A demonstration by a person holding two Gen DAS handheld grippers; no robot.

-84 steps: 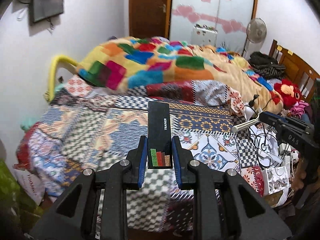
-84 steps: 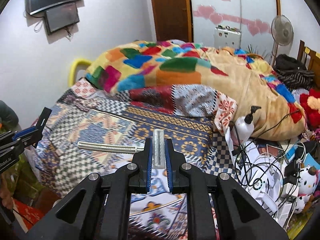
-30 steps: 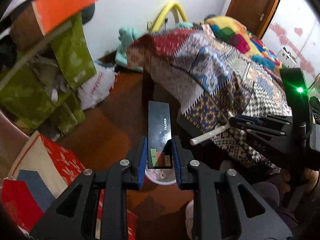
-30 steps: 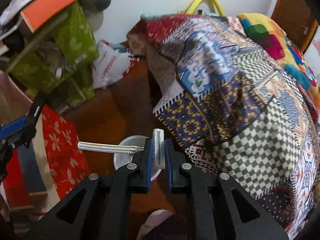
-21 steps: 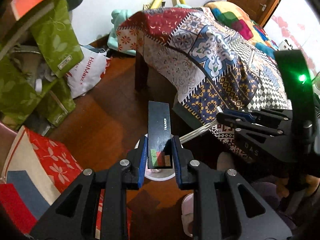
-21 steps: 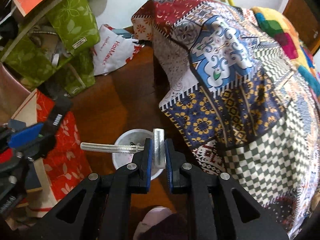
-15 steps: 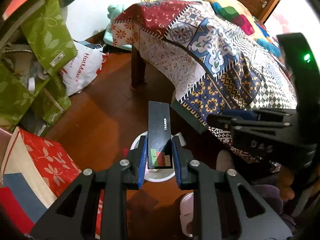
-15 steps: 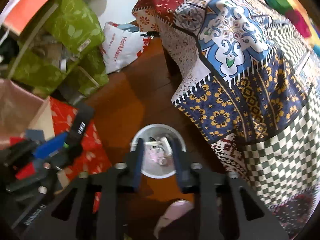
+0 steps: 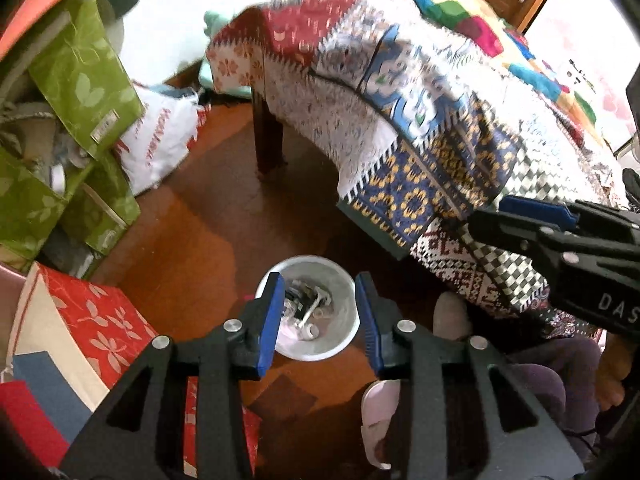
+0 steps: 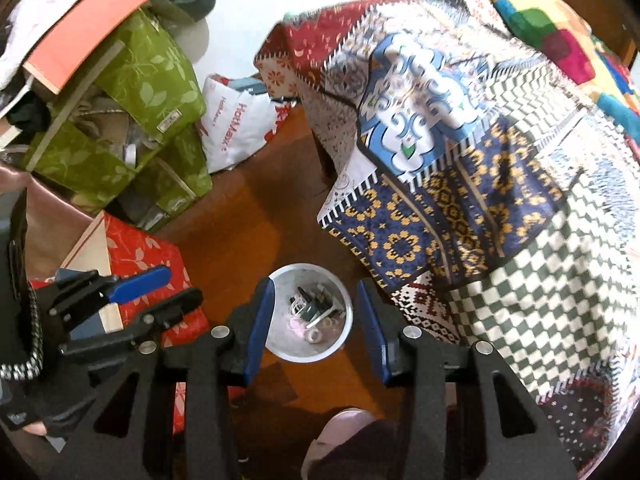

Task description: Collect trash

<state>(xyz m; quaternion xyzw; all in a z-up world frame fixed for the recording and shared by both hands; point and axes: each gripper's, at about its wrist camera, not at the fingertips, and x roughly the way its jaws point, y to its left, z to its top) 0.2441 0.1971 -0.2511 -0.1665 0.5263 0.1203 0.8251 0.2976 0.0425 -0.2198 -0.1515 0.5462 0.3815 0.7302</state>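
Observation:
A small white trash bin (image 9: pixel 344 312) stands on the brown floor below both grippers and holds several bits of trash (image 9: pixel 306 306). My left gripper (image 9: pixel 319 294) is open and empty, its jaws framing the bin from above. My right gripper (image 10: pixel 313 302) is open and empty too, directly over the same bin (image 10: pixel 344 334), with the trash (image 10: pixel 314 312) showing between its jaws. The right gripper also shows at the right of the left wrist view (image 9: pixel 560 232). The left gripper shows at the left of the right wrist view (image 10: pixel 136 296).
A bed with a patchwork cover (image 10: pixel 460 152) overhangs the floor at the right. Green bags (image 10: pixel 132 120), a white shopping bag (image 10: pixel 236 124) and a red floral box (image 10: pixel 140 256) crowd the left. A pink slipper (image 10: pixel 340 436) lies near the bin.
Both grippers swung from the bed down over the bin. The left let go of the black box and the right let go of the razor; both jaws now stand open.

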